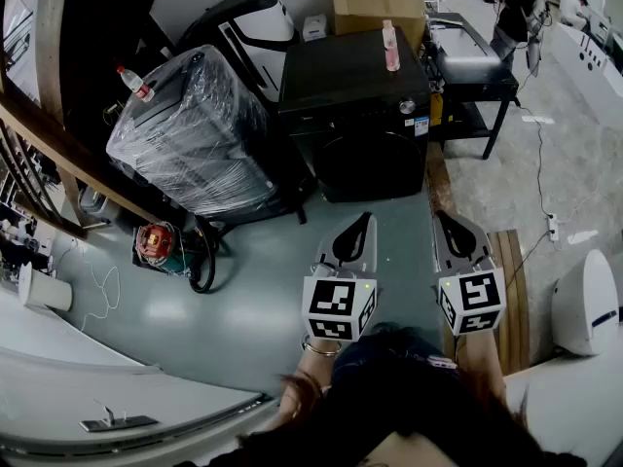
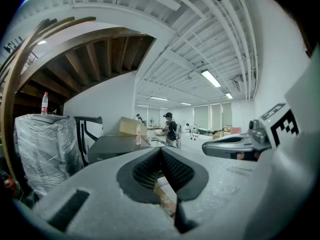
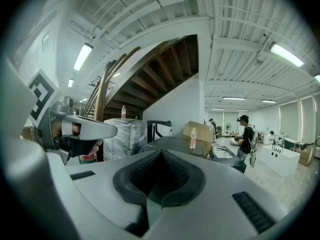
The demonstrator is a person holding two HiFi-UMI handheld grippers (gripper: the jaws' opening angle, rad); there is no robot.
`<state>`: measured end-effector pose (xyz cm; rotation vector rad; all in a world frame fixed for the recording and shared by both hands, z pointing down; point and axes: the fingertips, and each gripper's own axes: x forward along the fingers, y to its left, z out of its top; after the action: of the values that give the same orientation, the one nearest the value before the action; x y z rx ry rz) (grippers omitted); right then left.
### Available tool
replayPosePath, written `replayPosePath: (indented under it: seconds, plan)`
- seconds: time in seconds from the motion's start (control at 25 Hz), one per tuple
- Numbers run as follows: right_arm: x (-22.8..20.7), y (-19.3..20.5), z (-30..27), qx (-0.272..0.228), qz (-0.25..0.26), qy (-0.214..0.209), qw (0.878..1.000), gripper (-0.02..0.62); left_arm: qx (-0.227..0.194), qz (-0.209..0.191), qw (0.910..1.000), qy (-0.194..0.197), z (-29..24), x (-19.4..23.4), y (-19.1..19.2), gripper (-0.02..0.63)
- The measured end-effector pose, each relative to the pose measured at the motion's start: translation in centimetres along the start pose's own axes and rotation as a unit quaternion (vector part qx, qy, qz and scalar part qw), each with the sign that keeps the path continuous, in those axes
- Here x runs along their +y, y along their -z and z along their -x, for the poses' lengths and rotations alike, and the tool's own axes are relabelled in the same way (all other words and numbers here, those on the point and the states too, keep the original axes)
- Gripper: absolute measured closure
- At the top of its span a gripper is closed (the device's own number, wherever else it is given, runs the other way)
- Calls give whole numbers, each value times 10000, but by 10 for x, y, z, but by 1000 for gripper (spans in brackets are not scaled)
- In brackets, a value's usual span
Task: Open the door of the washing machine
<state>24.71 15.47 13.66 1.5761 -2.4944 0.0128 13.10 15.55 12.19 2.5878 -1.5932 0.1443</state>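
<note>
The black washing machine (image 1: 365, 115) stands on the floor ahead of me, and the round door on its front (image 1: 375, 168) is closed. A pink bottle (image 1: 390, 47) stands on its top. Both grippers hover side by side well short of the machine, pointing at it and touching nothing. My left gripper (image 1: 362, 224) has its jaws together and empty; its own view shows the tips (image 2: 161, 150) meeting, with the machine (image 2: 112, 146) beyond. My right gripper (image 1: 448, 220) is also shut and empty (image 3: 161, 151), with the machine (image 3: 172, 145) ahead of it.
A plastic-wrapped appliance (image 1: 195, 134) with a bottle (image 1: 134, 83) on it stands left of the machine. A cardboard box (image 1: 375, 3) sits behind, a black bench (image 1: 472, 61) to the right. A wooden stair beam (image 1: 58, 144) crosses the left; a red tool (image 1: 156, 243) lies on the floor. A person (image 1: 514, 8) stands far back.
</note>
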Motion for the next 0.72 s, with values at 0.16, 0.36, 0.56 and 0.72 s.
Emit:
replayPosePath:
  seconds: [0.16, 0.36, 0.56, 0.72]
  plan:
    - [0, -3, -9, -175, -2, 75, 9998, 597, 13, 21, 10000, 67, -8, 8, 2, 594]
    - [-3, -3, -21, -266, -187, 180, 9993, 597, 63, 23, 9998, 168, -20, 18, 6, 594]
    - [3, -5, -32, -294, -609, 108, 9977, 597, 82, 94, 9996, 258, -27, 36, 8, 594]
    - [11, -9, -37, -348, -684, 91, 9970, 597, 123, 151, 9991, 377, -31, 43, 12, 594]
